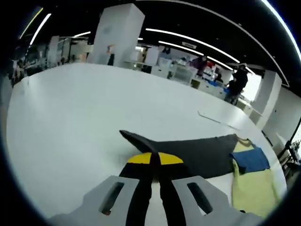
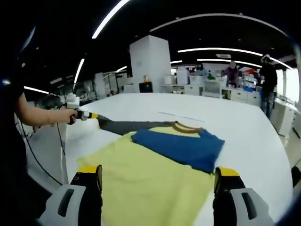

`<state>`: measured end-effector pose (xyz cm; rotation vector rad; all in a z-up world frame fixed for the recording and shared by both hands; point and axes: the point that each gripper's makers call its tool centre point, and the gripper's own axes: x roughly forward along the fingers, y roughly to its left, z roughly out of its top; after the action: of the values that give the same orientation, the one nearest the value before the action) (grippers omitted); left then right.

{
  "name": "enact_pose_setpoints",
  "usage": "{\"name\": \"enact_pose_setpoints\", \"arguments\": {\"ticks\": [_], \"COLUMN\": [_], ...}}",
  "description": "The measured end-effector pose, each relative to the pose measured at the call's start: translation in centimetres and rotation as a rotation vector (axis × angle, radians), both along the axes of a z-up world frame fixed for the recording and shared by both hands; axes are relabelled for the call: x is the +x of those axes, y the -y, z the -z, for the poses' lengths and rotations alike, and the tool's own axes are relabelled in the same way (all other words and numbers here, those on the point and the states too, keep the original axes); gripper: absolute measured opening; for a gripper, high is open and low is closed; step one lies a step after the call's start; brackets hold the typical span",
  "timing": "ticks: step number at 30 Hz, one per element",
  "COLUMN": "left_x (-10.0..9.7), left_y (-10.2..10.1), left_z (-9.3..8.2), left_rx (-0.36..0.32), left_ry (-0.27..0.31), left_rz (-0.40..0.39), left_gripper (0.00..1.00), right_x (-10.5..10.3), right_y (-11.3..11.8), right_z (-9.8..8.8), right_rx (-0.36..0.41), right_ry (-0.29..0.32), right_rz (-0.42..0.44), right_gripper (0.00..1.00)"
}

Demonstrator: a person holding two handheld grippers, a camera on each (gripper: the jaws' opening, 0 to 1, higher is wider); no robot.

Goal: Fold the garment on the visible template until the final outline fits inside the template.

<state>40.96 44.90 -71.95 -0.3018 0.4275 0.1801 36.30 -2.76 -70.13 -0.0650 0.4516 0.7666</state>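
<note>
Left gripper (image 1: 154, 162) has its two yellow-tipped black jaws pressed tight together, and pinched between them is the pointed end of a dark grey fabric sleeve (image 1: 197, 153), which stretches away across the big white table (image 1: 84, 117). That sleeve belongs to the garment, a colour-block shirt with a pale yellow body (image 1: 254, 188) and a blue panel (image 1: 250, 159), lying off toward the right edge of the left gripper view, flat on the tabletop. Over in the right gripper view, the same pale yellow cloth (image 2: 150, 183) spreads out directly ahead, with the blue panel (image 2: 181, 146) folded across its upper part and a brown-trimmed neckline (image 2: 187, 126) just beyond. The right gripper (image 2: 157, 181) sits with its jaws spread wide apart, one on each side of the yellow fabric, gripping nothing. At the left of that view, a person's hand (image 2: 63, 116) holds the other gripper (image 2: 87, 115), and the grey sleeve (image 2: 131, 125) runs taut from its tip back to the shirt. A thin pale outline (image 1: 218, 120) is marked on the table beyond the garment, well apart from it. Shelving and people stand in the background under long ceiling strip lights.
</note>
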Motion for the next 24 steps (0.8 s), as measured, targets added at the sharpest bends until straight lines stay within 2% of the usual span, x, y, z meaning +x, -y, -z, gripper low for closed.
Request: {"name": "enact_pose_setpoints", "arguments": {"ticks": [10,16,24], "left_x": [1.6,2.1,2.9], "left_y": [3.3,5.2,7.6], "left_z": [-2.0,-2.3,-2.7], "left_rx": [-0.034,-0.006,-0.008], "left_ry": [0.055,0.05,0.062], "left_rz": [0.101,0.159,0.222], "left_gripper": [0.01,0.01,0.01], "right_x": [-0.4,-0.4,-0.6], "right_y": [-0.6,-0.6,-0.8], "right_z": [0.3,0.5,0.6], "right_rx": [0.01,0.01,0.002], "right_ry": [-0.008,-0.015,-0.014], "right_rz": [-0.015,-0.015,-0.025], "right_gripper": [0.99,0.99,0.99]}}
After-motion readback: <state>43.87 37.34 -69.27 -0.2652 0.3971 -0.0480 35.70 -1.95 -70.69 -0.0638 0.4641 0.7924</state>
